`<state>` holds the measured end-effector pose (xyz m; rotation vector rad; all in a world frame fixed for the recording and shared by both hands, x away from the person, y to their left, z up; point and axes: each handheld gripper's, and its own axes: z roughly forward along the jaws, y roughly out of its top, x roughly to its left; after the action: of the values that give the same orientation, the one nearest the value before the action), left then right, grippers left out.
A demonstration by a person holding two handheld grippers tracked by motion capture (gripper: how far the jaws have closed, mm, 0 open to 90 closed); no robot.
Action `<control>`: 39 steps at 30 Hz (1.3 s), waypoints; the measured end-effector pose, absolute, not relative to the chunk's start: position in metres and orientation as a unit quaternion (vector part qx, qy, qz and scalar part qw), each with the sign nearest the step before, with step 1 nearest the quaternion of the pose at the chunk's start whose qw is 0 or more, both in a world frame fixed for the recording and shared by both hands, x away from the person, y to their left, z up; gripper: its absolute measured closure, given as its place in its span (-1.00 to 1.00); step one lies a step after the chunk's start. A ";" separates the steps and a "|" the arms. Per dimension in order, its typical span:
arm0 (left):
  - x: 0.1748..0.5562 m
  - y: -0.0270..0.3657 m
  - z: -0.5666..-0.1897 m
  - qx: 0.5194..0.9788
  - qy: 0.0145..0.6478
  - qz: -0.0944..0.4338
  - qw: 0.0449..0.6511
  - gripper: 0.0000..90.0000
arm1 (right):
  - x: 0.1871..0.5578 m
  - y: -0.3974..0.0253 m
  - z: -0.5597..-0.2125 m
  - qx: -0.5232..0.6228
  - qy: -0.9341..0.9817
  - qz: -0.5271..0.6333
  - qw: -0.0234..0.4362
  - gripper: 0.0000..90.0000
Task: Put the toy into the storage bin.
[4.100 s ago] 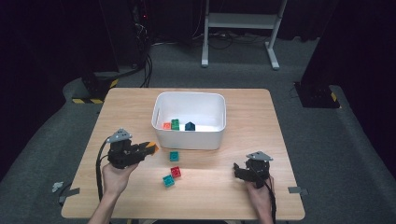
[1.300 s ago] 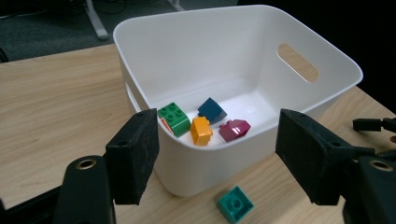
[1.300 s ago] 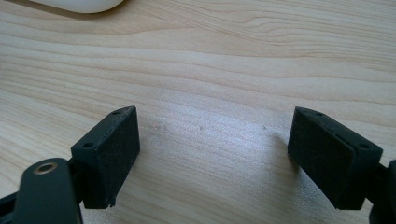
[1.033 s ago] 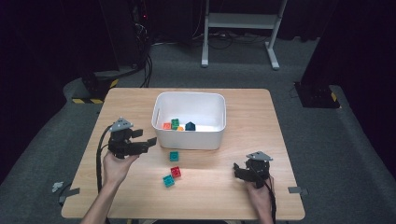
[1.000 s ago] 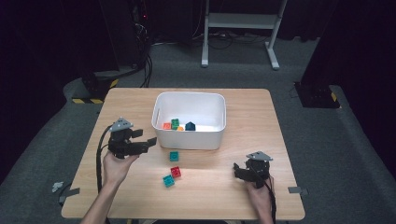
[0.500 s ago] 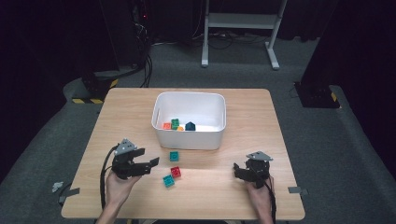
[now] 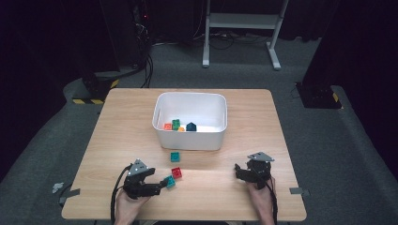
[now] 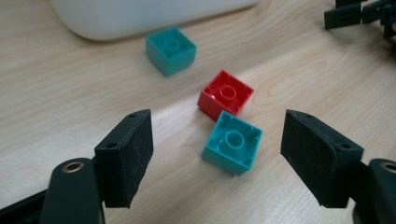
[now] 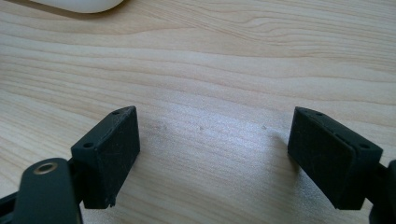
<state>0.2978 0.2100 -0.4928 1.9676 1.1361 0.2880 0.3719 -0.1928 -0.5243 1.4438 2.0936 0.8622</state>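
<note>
Jaws wide – left gripper (image 8: 217, 158) frames teal brick (image 8: 232, 143); bin (image 7: 190, 136) holds bricks.

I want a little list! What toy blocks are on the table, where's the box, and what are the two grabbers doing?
left gripper: open, jaws either side of the near teal block
red block: just behind it, touching
far teal block: alone, near the tub
white tub: holds more blocks
right gripper: open over bare table
</note>
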 end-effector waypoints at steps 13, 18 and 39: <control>0.295 0.199 -0.514 0.790 0.448 0.110 0.403 -0.34 | 0.372 -0.193 -0.524 0.524 0.760 0.313 0.226 -0.63; 0.296 0.194 -0.516 0.797 0.439 0.111 0.400 -0.22 | 0.372 -0.193 -0.524 0.524 0.760 0.313 0.226 -0.63; 0.296 0.189 -0.518 0.806 0.426 0.116 0.394 0.26 | 0.372 -0.193 -0.524 0.524 0.759 0.313 0.226 -0.63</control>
<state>0.2960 0.1893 -0.5179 2.0444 1.0804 0.2946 0.3720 -0.1928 -0.5243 1.4436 2.0937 0.8621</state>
